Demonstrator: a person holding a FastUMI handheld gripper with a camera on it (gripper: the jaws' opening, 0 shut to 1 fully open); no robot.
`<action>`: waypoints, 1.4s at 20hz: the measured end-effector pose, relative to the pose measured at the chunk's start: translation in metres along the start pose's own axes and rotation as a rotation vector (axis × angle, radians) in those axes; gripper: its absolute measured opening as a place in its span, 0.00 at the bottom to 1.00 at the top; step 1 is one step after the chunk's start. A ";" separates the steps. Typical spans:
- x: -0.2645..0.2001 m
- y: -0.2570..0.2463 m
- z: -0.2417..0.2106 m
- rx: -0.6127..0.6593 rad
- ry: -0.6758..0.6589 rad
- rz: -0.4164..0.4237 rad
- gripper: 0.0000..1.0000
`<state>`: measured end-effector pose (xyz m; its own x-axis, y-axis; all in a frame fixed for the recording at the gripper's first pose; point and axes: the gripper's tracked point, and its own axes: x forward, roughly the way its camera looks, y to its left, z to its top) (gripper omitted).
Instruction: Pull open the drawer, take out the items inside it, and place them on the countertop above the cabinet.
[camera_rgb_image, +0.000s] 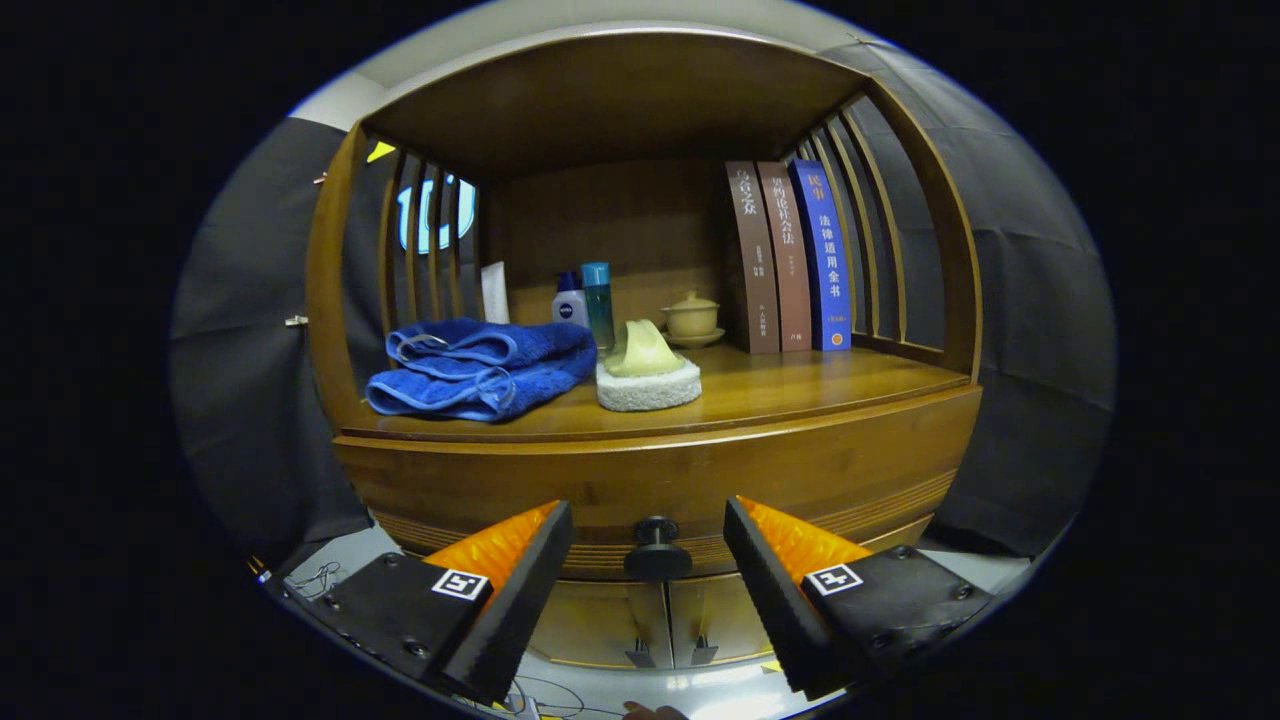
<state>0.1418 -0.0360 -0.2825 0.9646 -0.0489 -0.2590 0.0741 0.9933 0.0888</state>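
Note:
A wooden cabinet fills the view, its drawer front (660, 480) shut under the countertop (800, 395). A dark round knob (657, 547) sticks out of the drawer's lower middle. My gripper (650, 545) is open, one finger on each side of the knob with a gap on both sides, nothing pressed. The drawer's inside is hidden.
On the countertop lie a folded blue towel (480, 370), a white sponge with a yellow piece on it (648, 372), two bottles (585, 300), a lidded cup (691, 318) and three upright books (790, 258). Slatted sides wall the shelf. Two small doors (660, 622) sit below the drawer.

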 end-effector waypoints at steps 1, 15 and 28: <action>-0.008 0.002 0.007 -0.003 -0.005 0.006 0.99; -0.172 0.043 0.208 -0.089 -0.208 0.065 0.99; -0.222 0.046 0.232 -0.092 -0.230 0.087 0.99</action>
